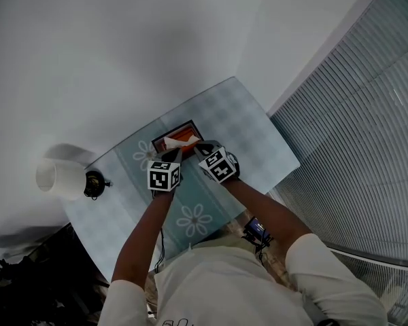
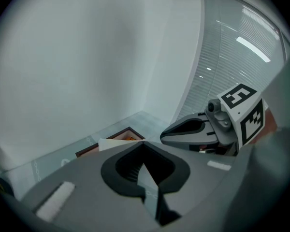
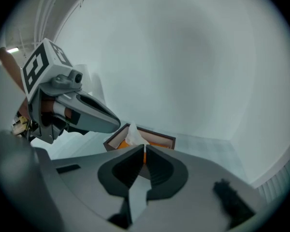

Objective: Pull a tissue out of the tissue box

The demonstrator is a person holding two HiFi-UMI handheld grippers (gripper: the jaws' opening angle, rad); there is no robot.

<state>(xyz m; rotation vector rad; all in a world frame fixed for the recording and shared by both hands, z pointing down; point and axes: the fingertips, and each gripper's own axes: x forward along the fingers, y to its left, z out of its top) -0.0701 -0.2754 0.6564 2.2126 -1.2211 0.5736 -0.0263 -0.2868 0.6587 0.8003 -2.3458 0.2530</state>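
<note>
The tissue box (image 1: 188, 129), a dark brown frame with an orange inside, lies on the glass table (image 1: 251, 134) near the far edge. A white tissue (image 1: 171, 142) sticks up out of it. My left gripper (image 1: 175, 153) hovers at the box's near left side and my right gripper (image 1: 201, 146) at its near right side, tips close together. In the left gripper view the jaws (image 2: 143, 142) are shut and empty, with the tissue (image 2: 111, 144) and box (image 2: 122, 134) just beyond. In the right gripper view the jaws (image 3: 144, 148) are shut and empty just short of the tissue (image 3: 133, 135) and box (image 3: 157, 139).
A white lamp shade (image 1: 58, 178) and a small dark object (image 1: 95, 183) stand at the table's left corner. Window blinds (image 1: 367, 128) run along the right. White walls rise behind the table. The table's right part (image 1: 258, 155) carries nothing.
</note>
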